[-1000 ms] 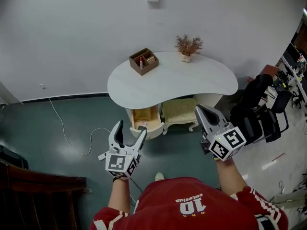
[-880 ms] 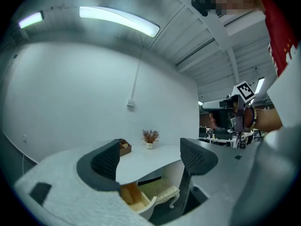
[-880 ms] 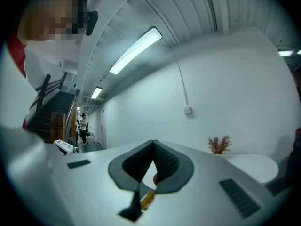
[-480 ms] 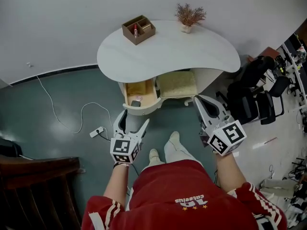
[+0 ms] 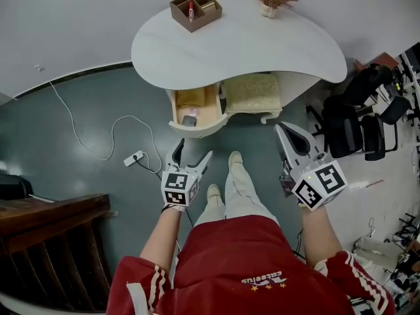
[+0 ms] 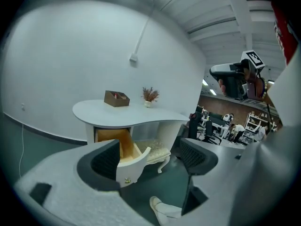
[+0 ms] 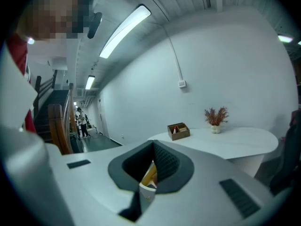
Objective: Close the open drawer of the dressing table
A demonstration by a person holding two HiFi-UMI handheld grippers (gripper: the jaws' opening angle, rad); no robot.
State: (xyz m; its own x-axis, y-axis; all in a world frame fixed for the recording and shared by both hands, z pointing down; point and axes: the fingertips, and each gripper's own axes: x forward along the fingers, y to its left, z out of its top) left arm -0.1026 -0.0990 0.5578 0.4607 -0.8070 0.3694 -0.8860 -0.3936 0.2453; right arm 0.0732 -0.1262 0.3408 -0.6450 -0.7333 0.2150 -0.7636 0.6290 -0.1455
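Both left gripper (image 5: 193, 151) and right gripper (image 5: 283, 129) have neared the open drawer (image 5: 199, 130).

The white dressing table (image 5: 243, 44) stands against the wall (image 5: 98, 18), its drawer (image 5: 197, 130) (wooden inside, curved white front) pulled out

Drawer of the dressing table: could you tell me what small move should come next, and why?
Probably carry the left hand-held gripper forward to the drawer front: the drawer stands pulled out, and that open gripper hangs short of it.
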